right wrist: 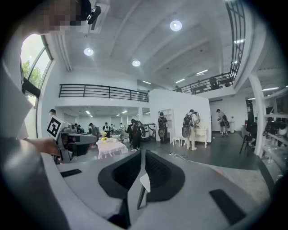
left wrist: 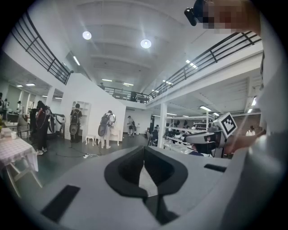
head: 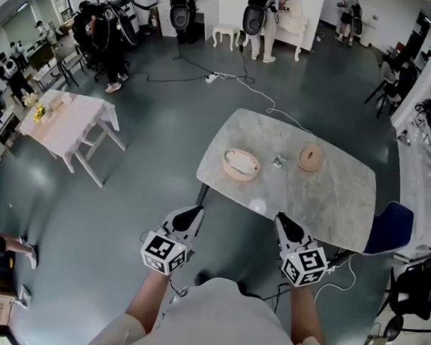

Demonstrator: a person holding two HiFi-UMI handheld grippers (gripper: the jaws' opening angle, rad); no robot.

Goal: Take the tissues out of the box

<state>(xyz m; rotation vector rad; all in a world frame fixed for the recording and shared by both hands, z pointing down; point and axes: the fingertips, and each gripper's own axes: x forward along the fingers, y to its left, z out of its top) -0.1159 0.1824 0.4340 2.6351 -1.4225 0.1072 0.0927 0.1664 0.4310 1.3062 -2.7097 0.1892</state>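
Marble table [head: 335,195] carries round box [head: 241,164], small object [head: 279,161], wooden disc [head: 310,157].

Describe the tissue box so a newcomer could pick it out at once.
Find the grey marble table on the dark floor. Of three things in a row on it, the tissue box is leftmost: a large oval wooden box with white in its top, unlike the smaller round wooden piece at the right.

The head camera looks steeply down from above the person, with the table [head: 335,195] right of centre and the left gripper [head: 196,209] and right gripper [head: 280,217] low in the frame. Each gripper camera sits close behind its own jaws and faces level across the hall. Both catch the white dresser [head: 292,25] from the head view's top edge, and each catches the other gripper's marker cube [left wrist: 227,125] at its side.
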